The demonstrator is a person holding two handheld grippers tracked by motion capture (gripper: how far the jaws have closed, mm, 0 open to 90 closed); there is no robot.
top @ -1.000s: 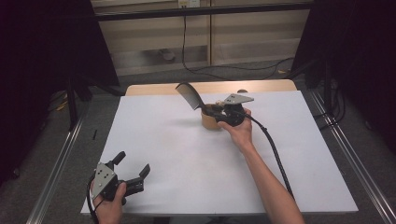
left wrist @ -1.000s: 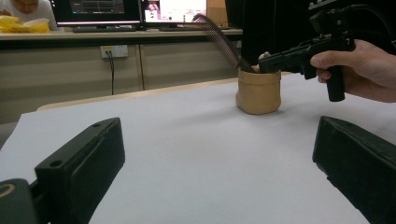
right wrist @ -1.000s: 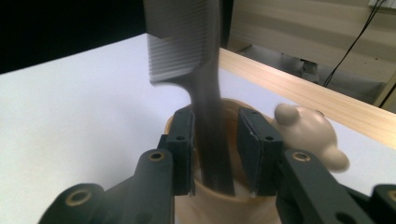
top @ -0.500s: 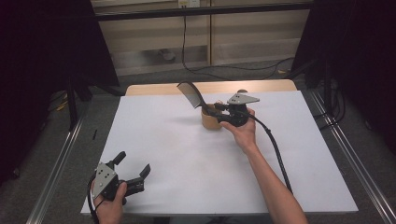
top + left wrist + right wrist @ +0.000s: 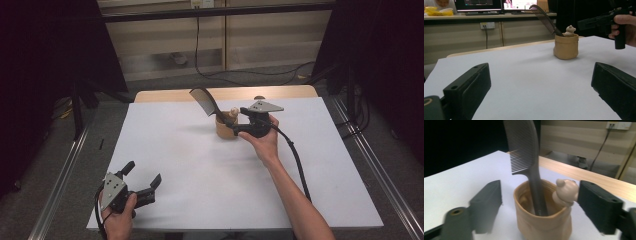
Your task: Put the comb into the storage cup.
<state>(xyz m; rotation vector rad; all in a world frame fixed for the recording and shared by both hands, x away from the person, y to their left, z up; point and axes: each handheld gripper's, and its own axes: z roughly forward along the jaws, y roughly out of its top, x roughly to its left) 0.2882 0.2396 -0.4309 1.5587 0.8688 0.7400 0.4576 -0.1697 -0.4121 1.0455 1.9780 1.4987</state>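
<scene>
Comb (image 5: 524, 152) stands in the tan pot (image 5: 226, 129) at the counter's (image 5: 190, 165) far centre. My right hand-held gripper (image 5: 539, 202), jaws just opened, straddles the pot, released; left hand-held gripper (image 5: 142, 181) idle, open. Placing looks done; next, I withdraw cleanly.

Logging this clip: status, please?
Right claw just opened, straddling tan cup. Comb stands inside. Left claw open, resting apart. Nothing blocking.

high view: looking down and forward over the white table (image 5: 200, 165) | left gripper view: facing the far tan cup (image 5: 565, 46) across the table | right gripper view: sitting close against that cup (image 5: 541, 220), which all three are sharing
</scene>
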